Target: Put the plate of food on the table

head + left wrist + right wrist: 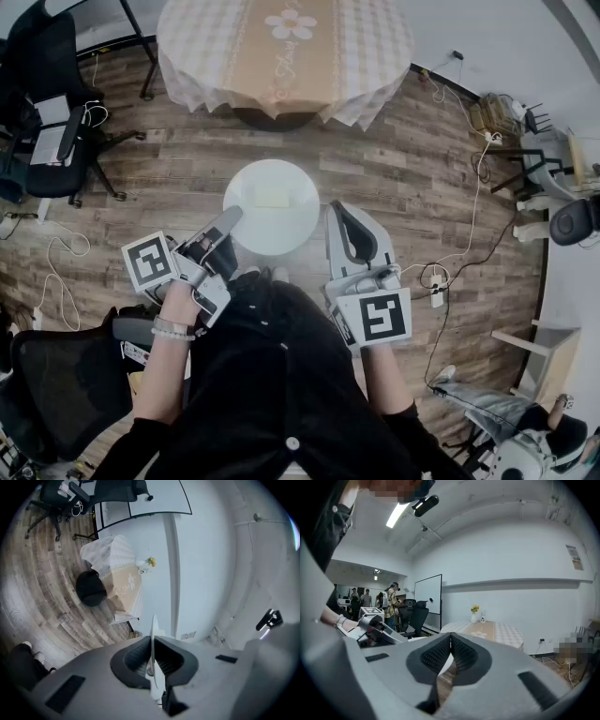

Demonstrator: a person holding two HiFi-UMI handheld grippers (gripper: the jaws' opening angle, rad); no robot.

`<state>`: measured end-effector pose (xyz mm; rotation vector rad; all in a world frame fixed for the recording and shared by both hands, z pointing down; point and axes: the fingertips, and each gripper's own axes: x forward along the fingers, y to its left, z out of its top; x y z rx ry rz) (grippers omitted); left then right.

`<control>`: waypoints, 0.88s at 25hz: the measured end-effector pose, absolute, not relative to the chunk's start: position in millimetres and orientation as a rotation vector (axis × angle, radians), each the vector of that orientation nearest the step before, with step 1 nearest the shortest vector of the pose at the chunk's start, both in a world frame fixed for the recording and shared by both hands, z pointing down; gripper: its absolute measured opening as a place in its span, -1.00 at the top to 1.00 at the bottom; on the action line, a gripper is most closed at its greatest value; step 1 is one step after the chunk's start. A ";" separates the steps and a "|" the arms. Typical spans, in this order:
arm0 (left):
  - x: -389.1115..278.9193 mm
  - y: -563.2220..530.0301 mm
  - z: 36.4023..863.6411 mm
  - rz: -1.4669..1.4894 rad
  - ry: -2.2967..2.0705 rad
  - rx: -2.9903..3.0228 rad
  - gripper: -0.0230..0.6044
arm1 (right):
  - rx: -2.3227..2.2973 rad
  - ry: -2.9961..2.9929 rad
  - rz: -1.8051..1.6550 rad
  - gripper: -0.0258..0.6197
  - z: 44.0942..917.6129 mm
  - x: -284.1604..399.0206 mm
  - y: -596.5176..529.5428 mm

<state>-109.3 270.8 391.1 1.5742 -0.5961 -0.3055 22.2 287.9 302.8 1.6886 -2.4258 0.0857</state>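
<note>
In the head view a round white plate (272, 220) with a pale slab of food (272, 196) hangs over the wood floor in front of me. My left gripper (232, 216) is shut on its left rim and my right gripper (331, 208) is shut on its right rim. The left gripper view shows the plate (154, 625) edge-on, pinched between the dark pads. A white sliver of plate (446, 664) sits between the right gripper's closed pads. The round table (281, 47) with a checked cloth and tan runner stands ahead, apart from the plate.
A small vase of yellow flowers (474, 615) stands on the table (487, 631). Office chairs (56, 141) stand at the left, another black chair (56, 380) by my left side. Cables and a power strip (436, 291) lie on the floor at the right. People (391, 603) stand far off.
</note>
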 end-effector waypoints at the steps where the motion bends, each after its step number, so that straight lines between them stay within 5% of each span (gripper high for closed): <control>1: -109.1 270.5 390.6 -0.306 -0.595 1.575 0.90 | 1.688 -2.426 0.084 0.92 302.6 21.8 287.8; 22: -106.9 271.0 387.7 -0.321 -0.574 1.580 0.90 | 1.728 -2.399 0.101 0.92 304.9 27.6 292.0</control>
